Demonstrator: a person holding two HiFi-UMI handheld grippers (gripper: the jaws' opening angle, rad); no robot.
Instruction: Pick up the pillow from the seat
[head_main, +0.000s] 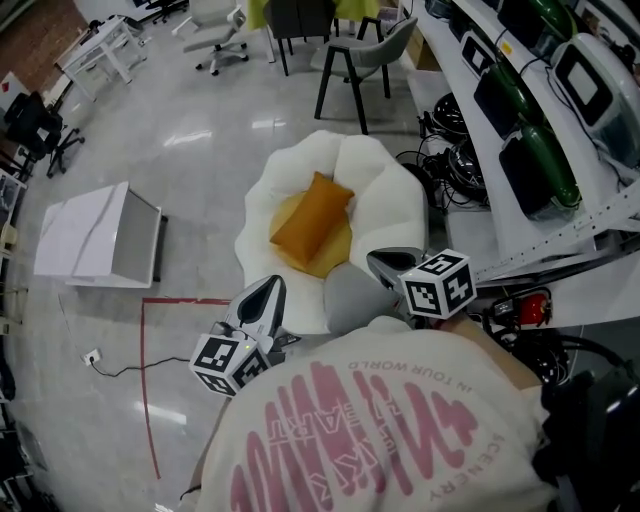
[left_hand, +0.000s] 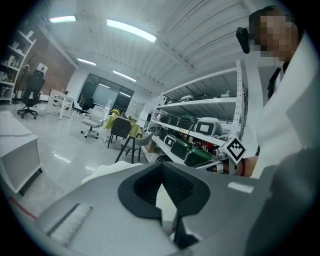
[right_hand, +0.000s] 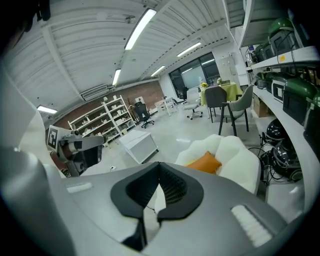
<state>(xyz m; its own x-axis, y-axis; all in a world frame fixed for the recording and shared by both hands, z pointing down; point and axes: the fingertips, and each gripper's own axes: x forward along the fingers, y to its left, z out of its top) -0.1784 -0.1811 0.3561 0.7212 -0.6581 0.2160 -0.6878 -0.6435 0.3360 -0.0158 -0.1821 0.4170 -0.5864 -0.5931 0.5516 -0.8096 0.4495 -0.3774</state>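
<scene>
An orange pillow lies tilted in the hollow of a white shell-shaped seat in the middle of the head view. My left gripper hangs just short of the seat's near edge, jaws shut and holding nothing. My right gripper sits at the seat's near right edge, also shut and holding nothing. Both are close to my chest, a good way from the pillow. The right gripper view shows the pillow on the seat beyond the closed jaw tips. In the left gripper view, the closed tips point past the seat toward the shelves.
A white box stands on the floor at the left. A grey chair is behind the seat. Shelving with green machines runs along the right, with cables below it. A red tape line marks the floor.
</scene>
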